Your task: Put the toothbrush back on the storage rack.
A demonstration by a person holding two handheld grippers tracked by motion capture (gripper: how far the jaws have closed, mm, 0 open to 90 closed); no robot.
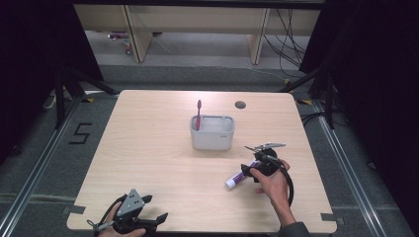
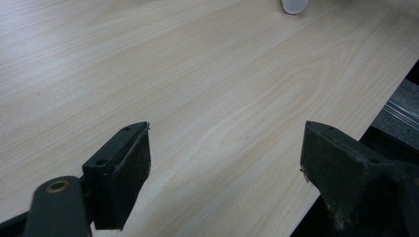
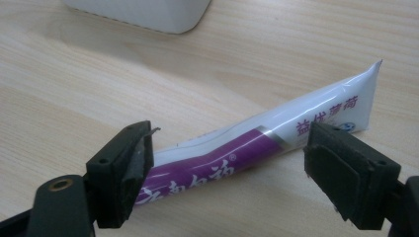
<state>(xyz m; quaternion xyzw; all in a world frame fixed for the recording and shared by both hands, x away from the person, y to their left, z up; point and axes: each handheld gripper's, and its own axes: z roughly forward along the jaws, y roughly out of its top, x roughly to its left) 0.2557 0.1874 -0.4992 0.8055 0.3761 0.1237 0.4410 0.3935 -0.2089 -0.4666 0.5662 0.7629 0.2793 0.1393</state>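
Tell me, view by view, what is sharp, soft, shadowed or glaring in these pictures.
High view: the table is evenly lit while the surroundings fall to black, and the toothpaste tube is small and soft. Left gripper view: the wood grain is sharp and the left claw pads are dark. Right gripper view: the tube has a glare streak, and the white holder casts a soft shadow.

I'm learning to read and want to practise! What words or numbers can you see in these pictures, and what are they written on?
"5": black mark on the floor left of the table.
"益优夢荷", roughly; the strokes are soft: purple characters on the white end of the toothpaste tube, which lies between the open right tongs.
White characters on the tube's purple band: too blurred and partly hidden to read.
Small mark on the grey holder: too small to read.
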